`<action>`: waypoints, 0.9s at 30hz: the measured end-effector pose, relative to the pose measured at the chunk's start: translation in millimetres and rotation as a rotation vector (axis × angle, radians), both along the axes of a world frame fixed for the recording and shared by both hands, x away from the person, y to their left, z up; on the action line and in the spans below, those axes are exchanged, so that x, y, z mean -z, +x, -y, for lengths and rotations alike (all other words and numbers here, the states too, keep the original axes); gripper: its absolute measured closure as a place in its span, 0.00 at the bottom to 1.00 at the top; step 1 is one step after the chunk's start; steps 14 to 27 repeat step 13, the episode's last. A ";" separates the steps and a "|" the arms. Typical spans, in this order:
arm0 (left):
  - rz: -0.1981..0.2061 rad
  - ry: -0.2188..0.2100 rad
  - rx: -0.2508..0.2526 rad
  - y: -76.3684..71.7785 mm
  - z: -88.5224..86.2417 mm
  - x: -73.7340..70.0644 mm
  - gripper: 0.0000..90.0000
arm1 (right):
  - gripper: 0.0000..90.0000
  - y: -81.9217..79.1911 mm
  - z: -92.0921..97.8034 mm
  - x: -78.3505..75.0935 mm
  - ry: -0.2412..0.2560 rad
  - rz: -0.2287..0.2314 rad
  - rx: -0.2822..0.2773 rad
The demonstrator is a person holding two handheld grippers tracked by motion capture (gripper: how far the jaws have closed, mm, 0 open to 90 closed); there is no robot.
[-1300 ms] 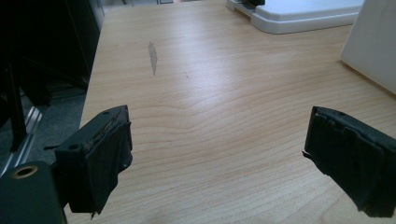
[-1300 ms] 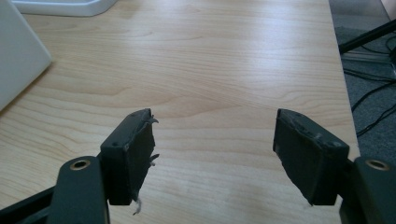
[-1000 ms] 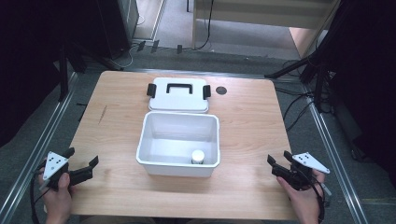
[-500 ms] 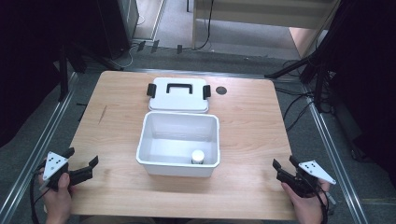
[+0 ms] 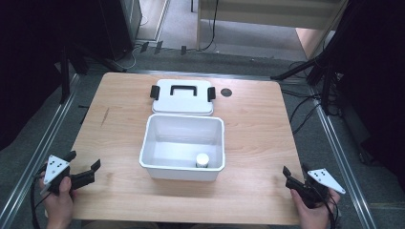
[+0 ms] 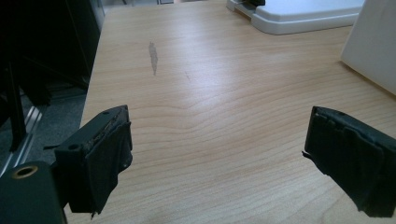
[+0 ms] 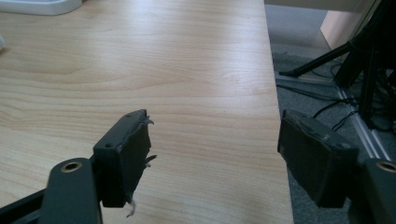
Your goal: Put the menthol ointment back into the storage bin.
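Compared with a second ago, the right gripper [image 5: 295, 177] is sitting lower and farther out toward the table's near right corner, having slid back from its earlier spot, while the left gripper [image 5: 82, 168] is staying put at the near left edge. Both are gaping wide with nothing between their jaws: in the left gripper view the two black pads are framing bare wood, and in the right gripper view one pad is hanging over the table edge with the floor beyond. One wooden table [image 5: 258, 124] is carrying one open white bin [image 5: 157, 143] at its middle, one white lid [image 5: 183, 102] with a black handle lying flat just behind the bin, and one small white jar [image 5: 202, 160] standing upright inside the bin near its front right corner. One dark round hole [image 5: 226, 92] is showing in the tabletop beside the lid. Two hands are holding the two grippers.
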State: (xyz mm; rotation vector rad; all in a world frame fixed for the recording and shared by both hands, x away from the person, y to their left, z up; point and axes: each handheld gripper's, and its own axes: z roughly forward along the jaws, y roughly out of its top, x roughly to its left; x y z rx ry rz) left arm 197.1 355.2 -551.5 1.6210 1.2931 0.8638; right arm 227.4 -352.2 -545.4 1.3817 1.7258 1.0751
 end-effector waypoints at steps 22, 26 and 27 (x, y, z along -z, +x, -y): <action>-0.011 0.003 0.002 1.1 0.6 0.0 0.09 | 0.15 -11.8 4.2 -1.0 0.066 -0.003 0.006; -0.011 0.003 0.002 1.1 0.6 0.0 0.09 | 0.15 -11.8 4.2 -1.0 0.066 -0.003 0.006; -0.011 0.003 0.002 1.1 0.6 0.0 0.09 | 0.15 -11.8 4.2 -1.0 0.066 -0.003 0.006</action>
